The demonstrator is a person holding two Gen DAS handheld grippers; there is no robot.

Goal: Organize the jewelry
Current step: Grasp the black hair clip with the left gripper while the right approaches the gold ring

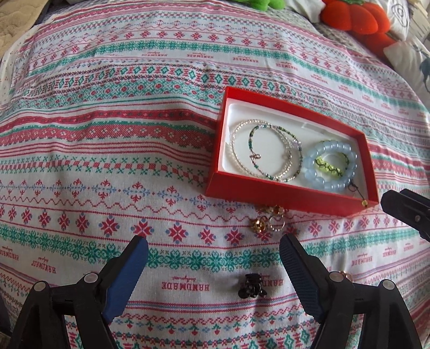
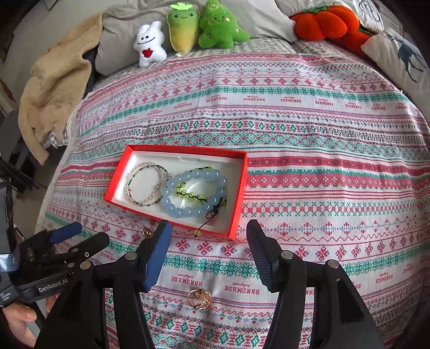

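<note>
A red box (image 1: 293, 199) lined in white lies on the patterned cloth. It holds thin bead bracelets (image 1: 264, 150), a pale blue bead bracelet (image 1: 309, 163) and a green bead bracelet (image 1: 329, 163). My left gripper (image 1: 213, 249) hangs open over the cloth, with a black hair claw (image 1: 251, 288) lying between its fingers. Gold pieces (image 1: 266, 221) lie just in front of the box. My right gripper (image 2: 209, 241) is open near the box's front corner (image 2: 232, 236). Gold rings (image 2: 199, 297) lie on the cloth between its fingers, untouched. The left gripper (image 2: 92, 231) shows at the lower left there.
Plush toys (image 2: 185, 29) and an orange pumpkin cushion (image 2: 322, 22) line the back of the bed. A beige blanket (image 2: 53, 88) lies at the left and a deer-print pillow (image 2: 400, 56) at the right. A hand (image 2: 16, 319) holds the left tool.
</note>
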